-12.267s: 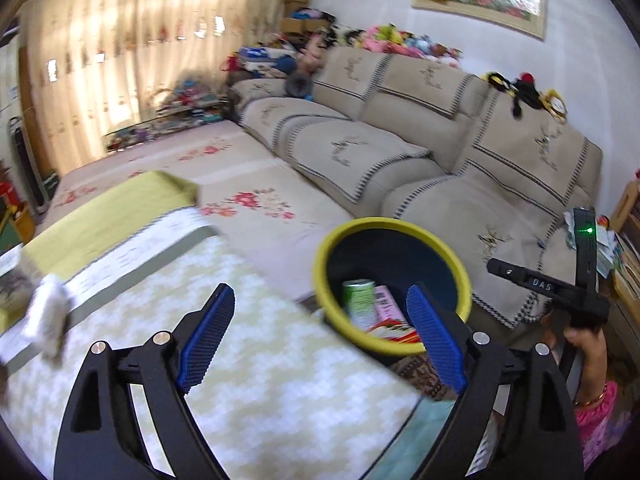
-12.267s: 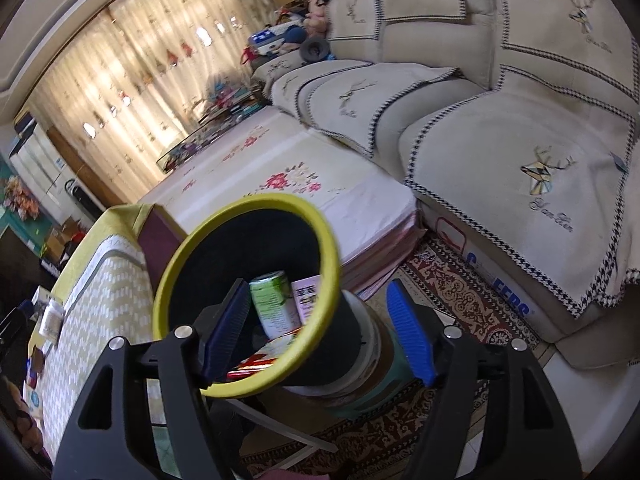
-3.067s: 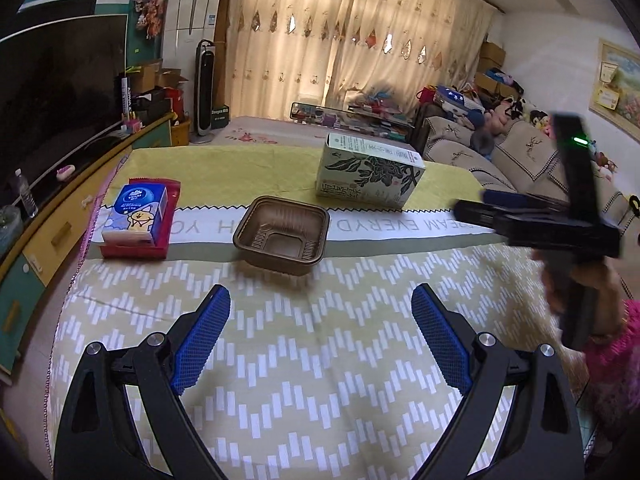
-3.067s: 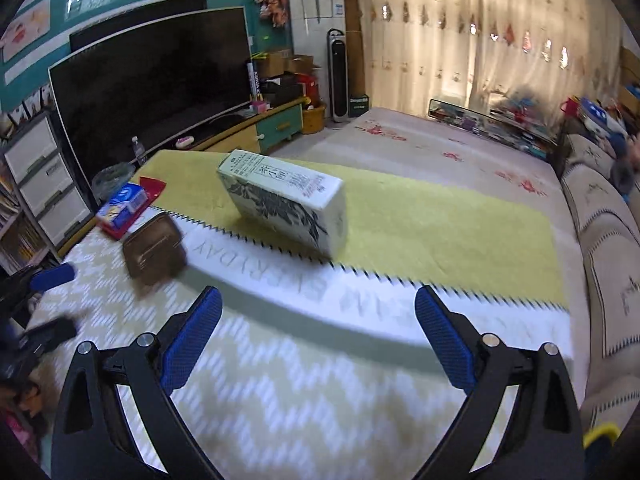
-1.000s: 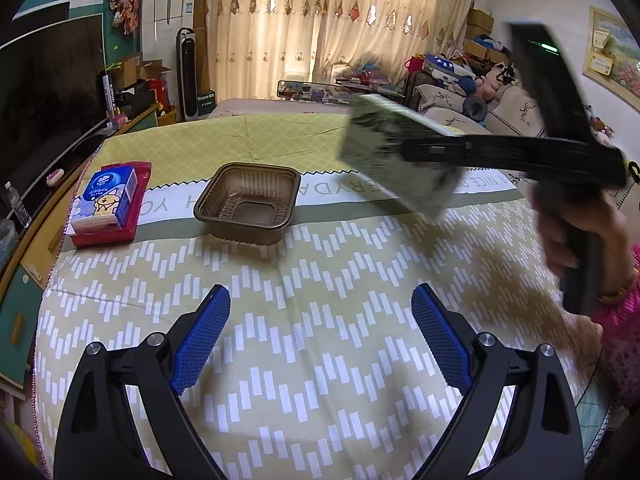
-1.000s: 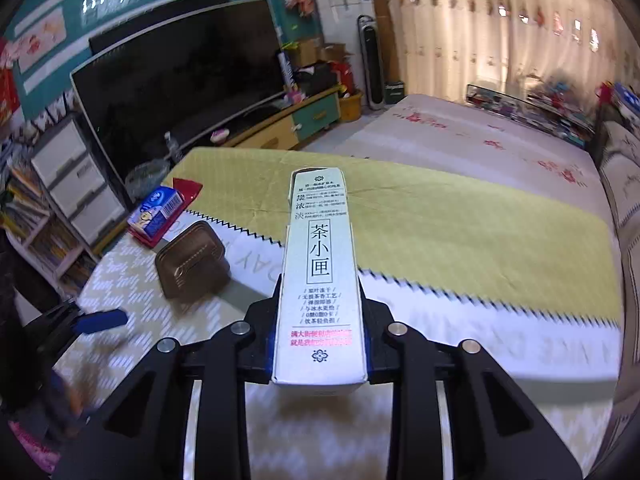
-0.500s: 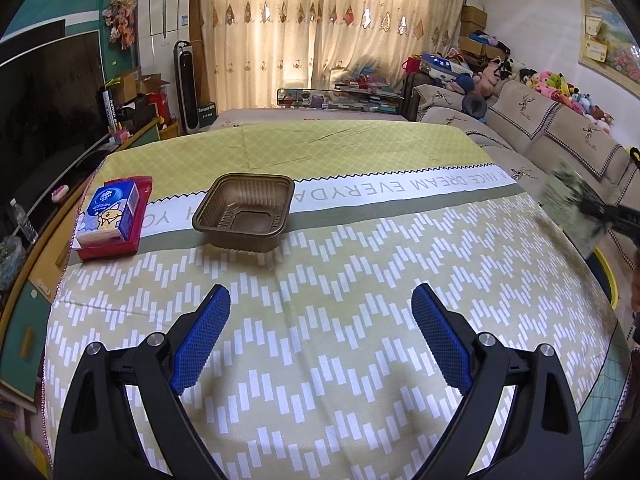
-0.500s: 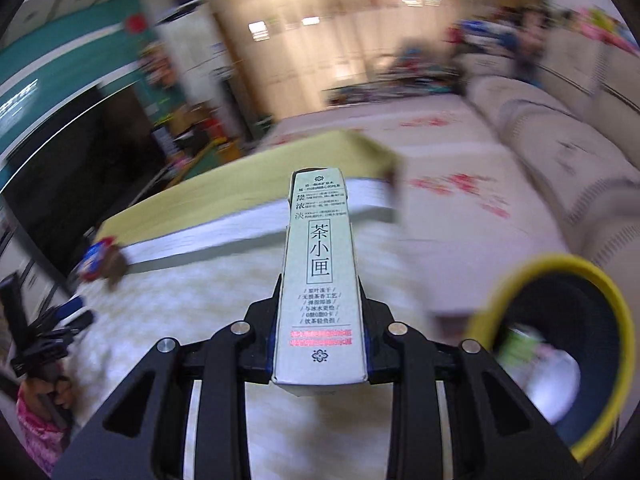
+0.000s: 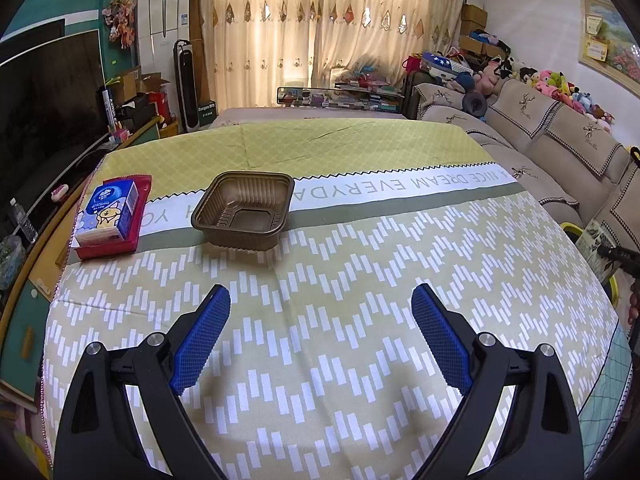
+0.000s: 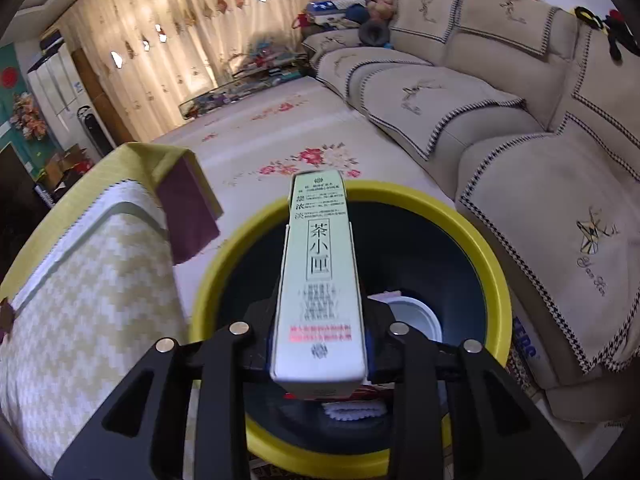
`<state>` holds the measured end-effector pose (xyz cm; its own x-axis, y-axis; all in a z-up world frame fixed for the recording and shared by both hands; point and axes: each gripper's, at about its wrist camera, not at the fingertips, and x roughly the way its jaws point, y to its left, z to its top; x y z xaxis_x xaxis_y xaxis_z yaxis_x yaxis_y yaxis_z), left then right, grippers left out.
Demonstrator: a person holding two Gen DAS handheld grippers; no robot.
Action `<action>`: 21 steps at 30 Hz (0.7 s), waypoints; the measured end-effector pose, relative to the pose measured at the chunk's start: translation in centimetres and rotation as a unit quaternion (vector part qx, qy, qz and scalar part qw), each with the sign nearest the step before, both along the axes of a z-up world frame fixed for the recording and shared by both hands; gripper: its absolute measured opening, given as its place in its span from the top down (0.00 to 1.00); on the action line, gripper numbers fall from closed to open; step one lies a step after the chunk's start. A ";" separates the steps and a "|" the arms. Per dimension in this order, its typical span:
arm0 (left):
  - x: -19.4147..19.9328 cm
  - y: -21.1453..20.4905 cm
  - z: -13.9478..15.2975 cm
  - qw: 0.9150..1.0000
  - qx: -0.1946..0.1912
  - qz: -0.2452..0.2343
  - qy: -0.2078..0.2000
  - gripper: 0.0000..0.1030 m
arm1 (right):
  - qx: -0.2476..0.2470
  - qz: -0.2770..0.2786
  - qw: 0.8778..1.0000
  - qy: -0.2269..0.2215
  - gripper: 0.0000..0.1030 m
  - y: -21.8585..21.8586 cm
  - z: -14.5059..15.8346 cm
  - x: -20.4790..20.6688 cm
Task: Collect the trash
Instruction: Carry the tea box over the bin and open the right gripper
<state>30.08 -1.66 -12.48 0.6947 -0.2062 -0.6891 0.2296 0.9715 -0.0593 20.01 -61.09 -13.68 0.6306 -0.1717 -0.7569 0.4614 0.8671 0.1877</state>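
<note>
Right gripper (image 10: 320, 344) clamped on the tea box (image 10: 320, 280), poised over the yellow-rimmed bin (image 10: 496, 280) for a clean drop; left gripper (image 9: 320, 340) spread wide above the table (image 9: 360, 360), brown tray (image 9: 244, 210) at 11 o'clock for next pickup.

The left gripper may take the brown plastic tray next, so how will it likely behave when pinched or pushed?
The brown tray looks thin-walled and empty, so probably very light and apt to flex if the left gripper pinches a wall. Pushed, it would likely slide over the tablecloth rather than tip, since it sits wide and low.
</note>
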 end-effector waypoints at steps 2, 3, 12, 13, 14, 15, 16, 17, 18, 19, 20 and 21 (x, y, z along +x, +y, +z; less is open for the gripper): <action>0.0 0.0 0.0 1.000 0.001 0.000 0.000 0.12 | 0.007 -0.007 1.000 -0.002 0.64 -0.4 -0.5 0.1; 0.0 0.0 0.0 1.000 0.001 0.000 0.001 0.12 | 0.007 -0.010 1.000 -0.002 0.61 -0.5 -0.7 0.1; 1.5 0.8 0.5 0.999 0.010 0.026 0.017 0.12 | 0.012 -0.014 1.000 -0.022 0.54 -0.1 -0.3 -0.5; 1.9 0.8 0.7 0.999 0.014 0.027 0.020 0.12 | 0.014 -0.012 1.000 -0.023 0.54 0.0 -0.2 -0.5; 2.3 0.6 0.9 0.999 0.022 0.029 0.021 0.12 | 0.016 -0.012 0.999 -0.025 0.54 0.0 -0.3 -0.6; 2.6 0.5 1.0 0.999 0.030 0.029 0.021 0.12 | 0.018 -0.012 0.999 -0.026 0.54 0.0 -0.2 -0.7; 3.1 0.2 1.2 0.998 0.045 0.026 0.018 0.13 | 0.021 -0.012 0.999 -0.030 0.54 0.0 -0.2 -0.9; 3.6 -0.1 1.3 0.998 0.054 0.024 0.017 0.15 | 0.023 -0.012 0.999 -0.032 0.53 0.0 -0.1 -0.9; 4.2 -0.4 1.4 0.998 0.064 0.022 0.019 0.17 | 0.026 -0.011 0.999 -0.034 0.53 0.0 -0.1 -1.0; 4.9 -0.7 1.4 0.997 0.070 0.017 0.023 0.18 | 0.028 -0.011 0.999 -0.036 0.53 0.1 0.0 -1.1; 5.6 -0.9 1.4 0.997 0.070 0.013 0.027 0.19 | 0.029 -0.010 0.999 -0.038 0.53 0.1 0.0 -1.2; 6.1 -1.1 1.4 0.997 0.070 0.011 0.030 0.21 | 0.029 -0.009 0.999 -0.038 0.52 0.1 0.0 -1.3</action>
